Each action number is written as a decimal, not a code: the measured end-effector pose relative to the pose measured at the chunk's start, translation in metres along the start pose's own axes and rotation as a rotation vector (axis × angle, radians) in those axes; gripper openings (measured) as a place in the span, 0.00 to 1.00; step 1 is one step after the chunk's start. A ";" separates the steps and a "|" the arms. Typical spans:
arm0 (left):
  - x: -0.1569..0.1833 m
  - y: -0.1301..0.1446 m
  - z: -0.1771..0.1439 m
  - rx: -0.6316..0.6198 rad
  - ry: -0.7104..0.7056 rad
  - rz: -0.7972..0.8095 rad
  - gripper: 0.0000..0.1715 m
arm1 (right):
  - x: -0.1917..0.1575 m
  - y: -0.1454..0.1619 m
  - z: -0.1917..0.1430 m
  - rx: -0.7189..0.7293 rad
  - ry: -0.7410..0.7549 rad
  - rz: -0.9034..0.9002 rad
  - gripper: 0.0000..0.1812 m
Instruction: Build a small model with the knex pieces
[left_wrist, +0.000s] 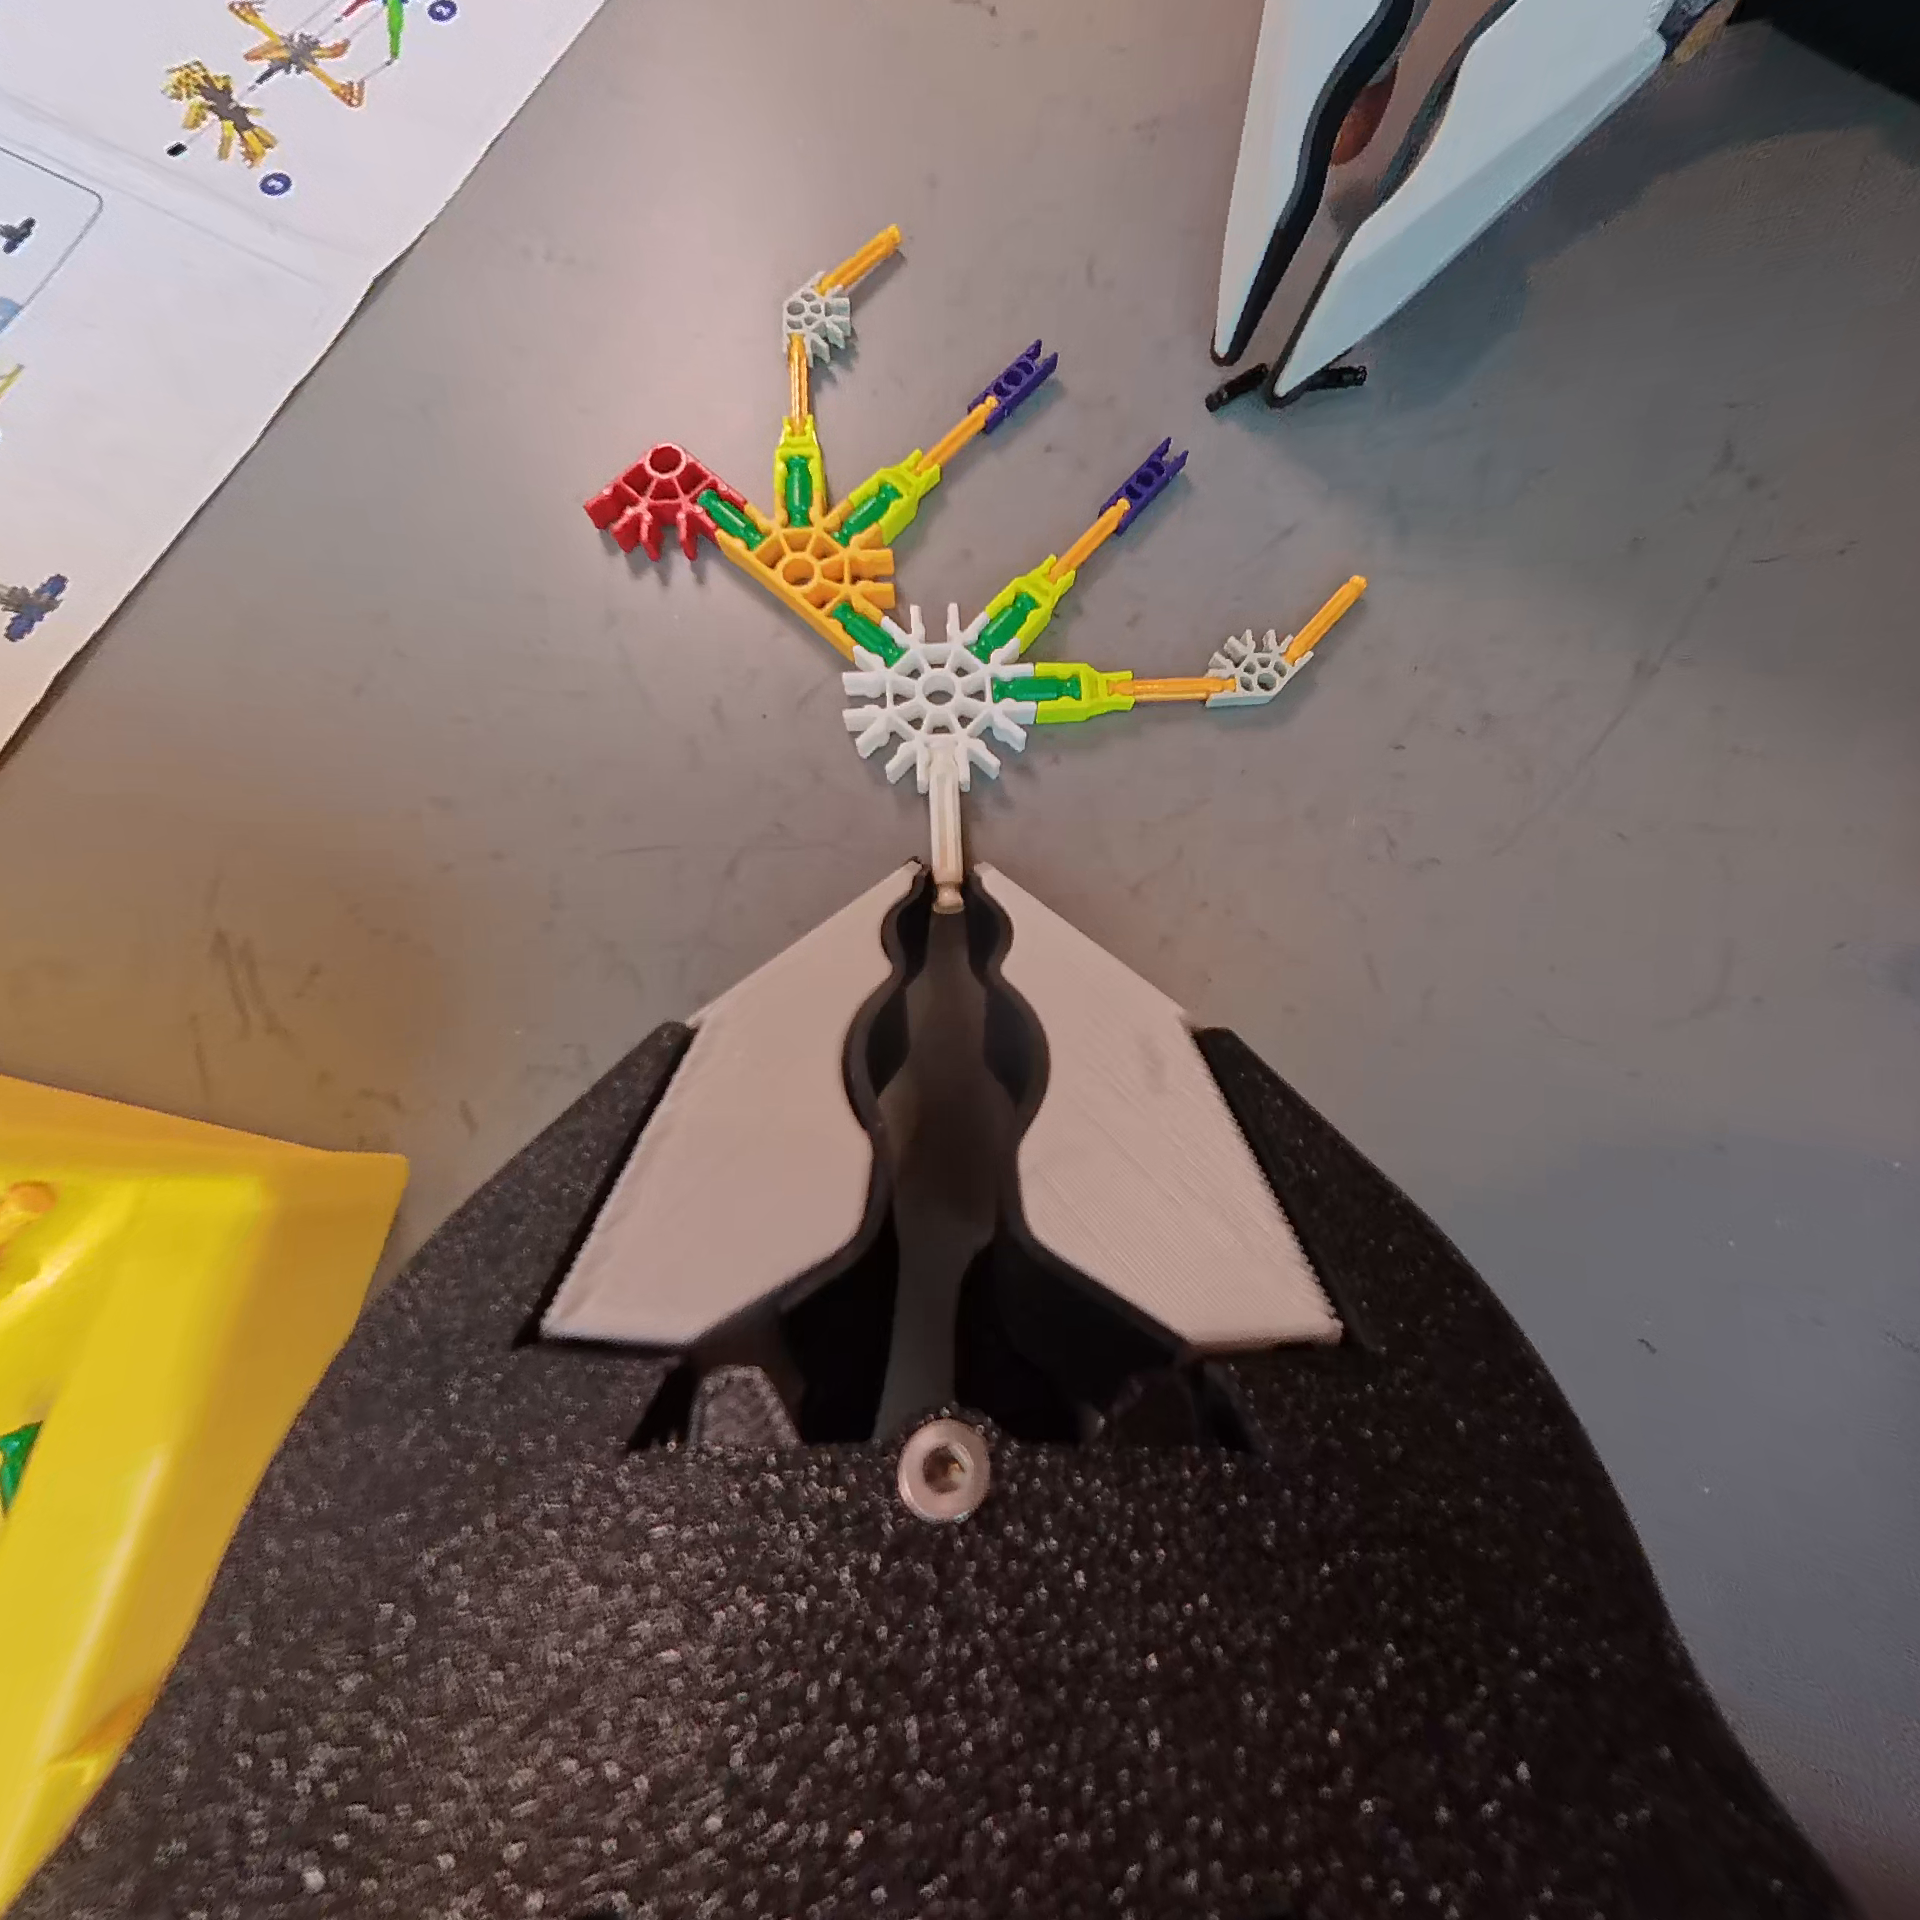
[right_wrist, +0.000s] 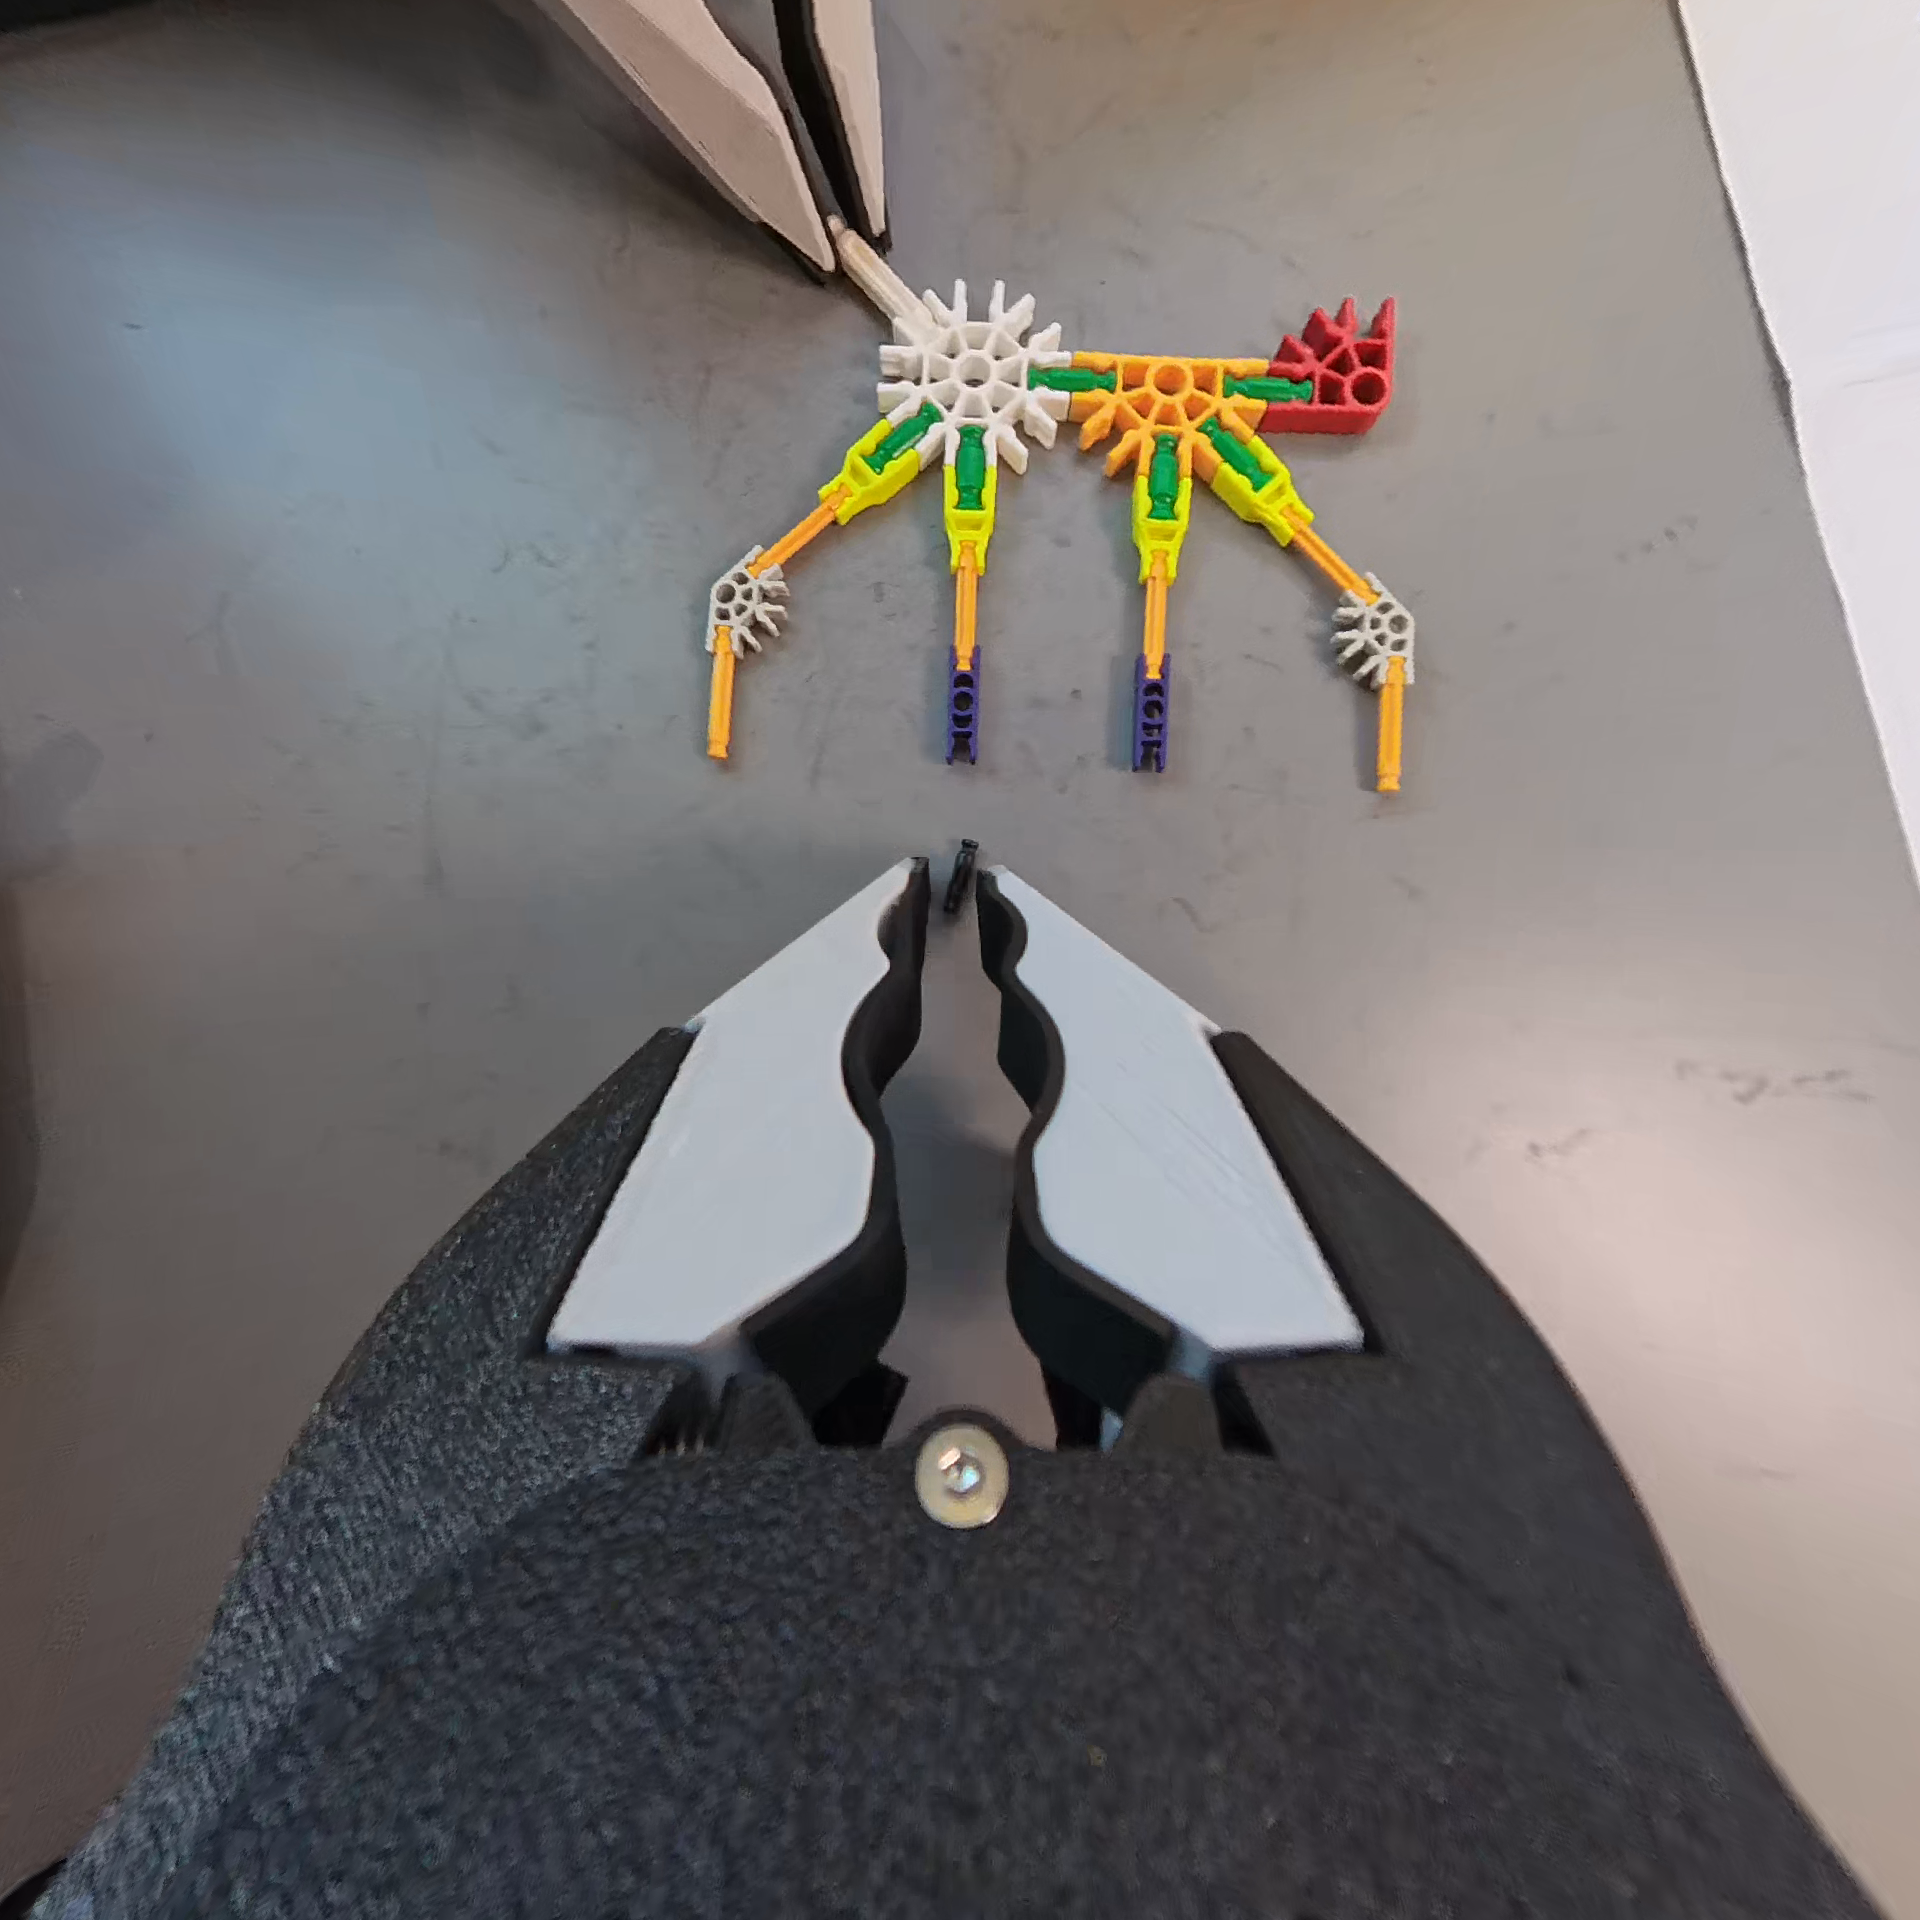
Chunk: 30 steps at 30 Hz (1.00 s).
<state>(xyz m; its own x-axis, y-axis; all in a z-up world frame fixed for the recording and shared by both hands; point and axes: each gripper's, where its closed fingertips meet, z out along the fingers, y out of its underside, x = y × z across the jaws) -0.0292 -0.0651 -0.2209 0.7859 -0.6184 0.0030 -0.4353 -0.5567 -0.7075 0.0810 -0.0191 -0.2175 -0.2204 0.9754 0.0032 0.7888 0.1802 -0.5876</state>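
A: Toy figure (left_wrist: 938, 691) of rods and connectors lies flat on the grey counter (left_wrist: 1558, 935). White wheel connector (left_wrist: 938, 691) at one end, orange half-wheel (left_wrist: 821, 571) in the middle, red corner piece (left_wrist: 655, 499) at the far end. Four legs fan out.

B: And the white rod (left_wrist: 948, 831)?

A: It is plugged into the wheel's 6 o'clock slot in the left wrist view and runs straight back into the left claw (left_wrist: 948, 883). The claw is closed on the rod's free end, at the very tips only. The rod sits in line with the fingers, not skewed.

B: A thin hold, then?

A: I judge so. Only the last bit of rod is pinched, and the figure's whole weight rests on the counter.

B: Right claw (right_wrist: 951, 883)?

A: It is at 1 o'clock in the left view, just short of the purple leg ends (right_wrist: 963, 707), touching none of them. Jaws are narrow, with a slim gap. A small black piece (right_wrist: 961, 878) sits at the tips, but I cannot tell if it is gripped or only lying there.

B: Surroundings?

A: There's a yellow box (left_wrist: 156, 1351) at 8 o'clock and a printed picture sheet (left_wrist: 208, 260) at 11 o'clock, both well apart from the figure.
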 end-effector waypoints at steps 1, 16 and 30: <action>0.000 0.000 0.000 0.000 0.001 -0.001 0.03 | 0.000 0.002 0.002 -0.006 -0.002 0.005 0.04; 0.005 0.000 0.000 -0.001 0.027 0.007 0.04 | -0.002 -0.015 0.006 0.029 -0.025 -0.056 0.01; 0.005 0.000 -0.001 0.003 0.032 0.012 0.04 | -0.002 -0.014 0.011 0.006 -0.034 -0.061 0.01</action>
<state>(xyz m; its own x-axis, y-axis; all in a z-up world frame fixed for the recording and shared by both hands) -0.0252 -0.0685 -0.2201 0.7663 -0.6422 0.0172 -0.4429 -0.5475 -0.7100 0.0638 -0.0250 -0.2182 -0.2874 0.9577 0.0120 0.7697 0.2384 -0.5922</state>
